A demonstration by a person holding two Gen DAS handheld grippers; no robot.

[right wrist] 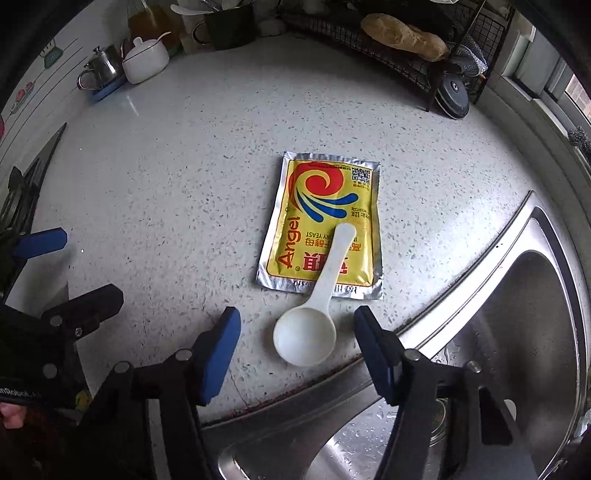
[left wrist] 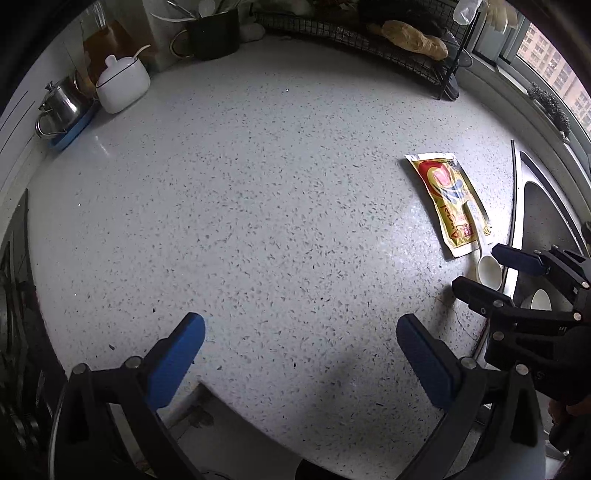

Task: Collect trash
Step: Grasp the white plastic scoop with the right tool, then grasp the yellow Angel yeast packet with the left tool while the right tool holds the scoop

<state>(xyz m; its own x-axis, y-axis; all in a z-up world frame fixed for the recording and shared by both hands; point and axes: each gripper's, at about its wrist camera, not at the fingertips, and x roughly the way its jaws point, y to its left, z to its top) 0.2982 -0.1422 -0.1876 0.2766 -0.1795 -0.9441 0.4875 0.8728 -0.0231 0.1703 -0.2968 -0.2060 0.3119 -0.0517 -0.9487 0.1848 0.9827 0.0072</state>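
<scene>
Trash is found just ahead: a yeast packet [right wrist: 323, 225] beyond the right gripper [right wrist: 297, 345], whose unclenched jaws flank a white spoon [right wrist: 308, 328]. The packet's near edge should be pinched, spoon avoided. The left gripper [left wrist: 301, 356] is held released, empty.

A pale speckled stone counter [left wrist: 258, 192] fills most of both views; a steel sink [right wrist: 524, 314] is set into it on the right, its basin wet with drops; behind the sink runs a window [left wrist: 550, 62] with grey daylight and tall buildings outside; a black wire rack [right wrist: 388, 51] stands at the back of the counter; along the back left sit a white lidded pot [left wrist: 122, 83], a small steel jug [left wrist: 61, 105] on a blue tray and a dark mug [left wrist: 212, 35] holding utensils; the wall [right wrist: 33, 92] on the left is pale, with coloured stickers.
</scene>
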